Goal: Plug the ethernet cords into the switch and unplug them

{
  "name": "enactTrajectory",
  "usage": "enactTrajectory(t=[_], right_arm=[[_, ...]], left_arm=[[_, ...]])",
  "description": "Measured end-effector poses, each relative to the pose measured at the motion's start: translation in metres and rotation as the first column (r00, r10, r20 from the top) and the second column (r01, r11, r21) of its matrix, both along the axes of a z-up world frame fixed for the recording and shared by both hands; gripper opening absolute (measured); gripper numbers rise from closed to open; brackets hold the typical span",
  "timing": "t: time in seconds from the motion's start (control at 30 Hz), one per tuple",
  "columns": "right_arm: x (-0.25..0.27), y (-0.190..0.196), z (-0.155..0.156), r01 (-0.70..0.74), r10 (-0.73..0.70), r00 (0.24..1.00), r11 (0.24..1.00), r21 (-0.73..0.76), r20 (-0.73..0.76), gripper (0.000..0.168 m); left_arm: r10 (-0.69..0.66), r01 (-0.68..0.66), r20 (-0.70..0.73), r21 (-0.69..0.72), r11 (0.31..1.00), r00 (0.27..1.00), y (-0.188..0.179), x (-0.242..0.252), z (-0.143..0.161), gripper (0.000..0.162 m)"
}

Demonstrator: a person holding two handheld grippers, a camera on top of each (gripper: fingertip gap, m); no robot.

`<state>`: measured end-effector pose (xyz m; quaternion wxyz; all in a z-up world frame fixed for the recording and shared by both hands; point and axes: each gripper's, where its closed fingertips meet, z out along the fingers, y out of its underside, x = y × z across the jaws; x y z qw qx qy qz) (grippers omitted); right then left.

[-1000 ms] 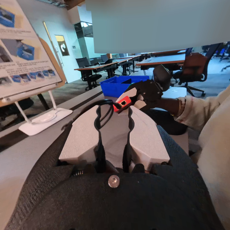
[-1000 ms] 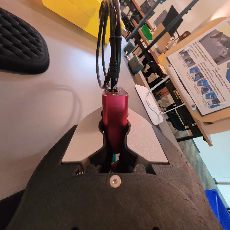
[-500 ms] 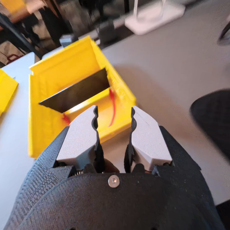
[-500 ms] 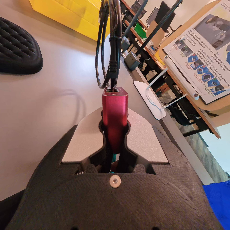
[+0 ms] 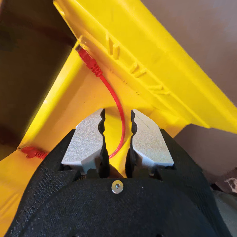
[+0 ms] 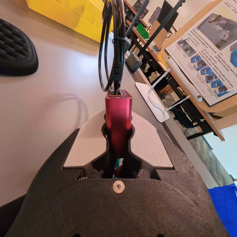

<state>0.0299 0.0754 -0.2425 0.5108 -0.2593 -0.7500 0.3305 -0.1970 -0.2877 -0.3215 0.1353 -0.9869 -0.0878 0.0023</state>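
Left gripper open, jaws spread with nothing between the pads, nosed down into the yellow bin. Red ethernet cord curving up through the gap between the fingers, touching neither; one plug tucked against the bin's ribbed wall by a dark divider, the other plug at the divider's lower corner. Tight quarters: wall close on the right, divider close on the left.

Right gripper clamped on the red switch, held clear above the pale grey table. Black cord plugged into the switch's far end, looping upward. Table edge close on the right, white stand with instruction board at it; black pad left; office desks beyond.
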Motion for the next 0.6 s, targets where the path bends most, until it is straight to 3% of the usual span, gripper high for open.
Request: enactTrajectory(t=[0.17,0.3,0.43,0.6], right_arm=[[0.001,0.001,0.001,0.004,-0.004,1.0,1.0,0.001,-0.008,0.029],[0.002,0.001,0.005,0.0,0.0,1.0,1.0,-0.01,-0.024,0.029],[0.003,0.0,0.009,-0.01,0.009,0.999,0.999,-0.032,-0.042,0.029],[0.005,-0.001,0.012,-0.017,0.015,0.998,0.999,-0.036,-0.058,0.029]], left_arm=[[-0.039,0.036,-0.048,-0.066,0.997,0.998,0.004,-0.001,-0.002,0.008],[-0.023,0.01,-0.157,-0.085,0.996,0.987,-0.004,-0.011,0.009,0.007],[0.101,-0.067,-0.301,0.121,0.99,0.948,-0.008,-0.023,0.074,0.005],[0.152,-0.038,-0.473,0.242,0.97,0.868,-0.01,-0.011,0.154,0.006]])
